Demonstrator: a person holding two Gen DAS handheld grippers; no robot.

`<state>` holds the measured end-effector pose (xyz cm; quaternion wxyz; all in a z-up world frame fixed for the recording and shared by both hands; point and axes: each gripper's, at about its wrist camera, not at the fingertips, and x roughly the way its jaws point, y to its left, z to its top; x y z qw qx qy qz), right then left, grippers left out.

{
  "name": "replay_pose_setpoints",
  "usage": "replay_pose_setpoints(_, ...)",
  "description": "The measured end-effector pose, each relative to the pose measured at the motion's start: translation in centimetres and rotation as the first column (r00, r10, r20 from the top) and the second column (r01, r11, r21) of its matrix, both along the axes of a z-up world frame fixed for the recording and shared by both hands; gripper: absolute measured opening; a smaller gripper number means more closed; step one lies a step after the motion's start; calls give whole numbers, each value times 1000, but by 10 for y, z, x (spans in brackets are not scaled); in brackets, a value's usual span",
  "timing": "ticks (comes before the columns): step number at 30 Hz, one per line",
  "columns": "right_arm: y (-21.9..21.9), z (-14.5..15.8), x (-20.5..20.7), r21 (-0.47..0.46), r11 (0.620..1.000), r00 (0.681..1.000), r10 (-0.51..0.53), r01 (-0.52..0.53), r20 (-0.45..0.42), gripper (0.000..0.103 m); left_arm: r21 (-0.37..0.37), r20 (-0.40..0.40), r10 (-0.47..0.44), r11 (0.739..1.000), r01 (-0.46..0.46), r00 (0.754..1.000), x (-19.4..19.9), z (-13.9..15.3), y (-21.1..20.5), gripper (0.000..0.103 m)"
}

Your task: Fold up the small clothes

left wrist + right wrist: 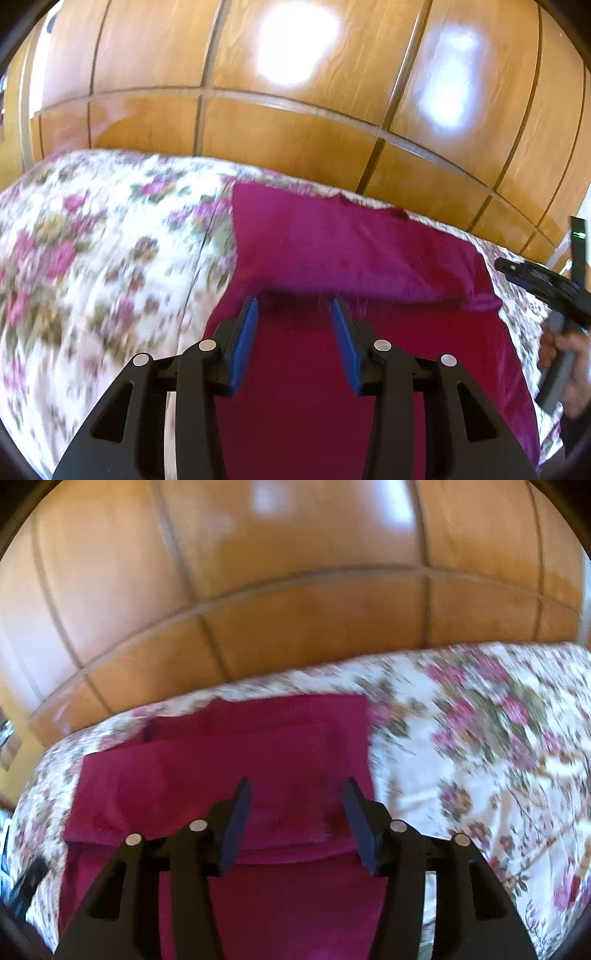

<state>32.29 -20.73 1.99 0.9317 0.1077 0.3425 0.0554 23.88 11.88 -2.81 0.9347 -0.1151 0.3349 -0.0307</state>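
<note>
A magenta garment [351,251] lies on a floral bedspread [92,240]. Its far part is folded over the near part, with the fold edge running across just beyond my fingertips. My left gripper [294,306] is open and empty, just above the garment's near part. The right wrist view shows the same garment [240,760] on the bedspread [480,746], and my right gripper [297,788] is open and empty over the folded layer. The right gripper and the hand holding it also show at the right edge of the left wrist view [554,295].
A glossy wooden wardrobe [295,110] with panelled doors stands right behind the bed and also fills the top of the right wrist view [295,590]. The bedspread stretches to the left of the garment in the left view and to the right in the right view.
</note>
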Motion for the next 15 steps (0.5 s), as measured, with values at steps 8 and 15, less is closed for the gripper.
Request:
replay_pose_setpoints(8, 36, -44, 38, -101, 993, 994, 48, -58, -99, 71, 103, -151, 62, 994, -46, 987, 76, -41, -1, 41)
replay_pose_setpoints(15, 41, -71, 37, -107, 991, 995, 72, -79, -68, 81, 44, -138, 113, 993, -108, 984, 65, -38, 18, 39)
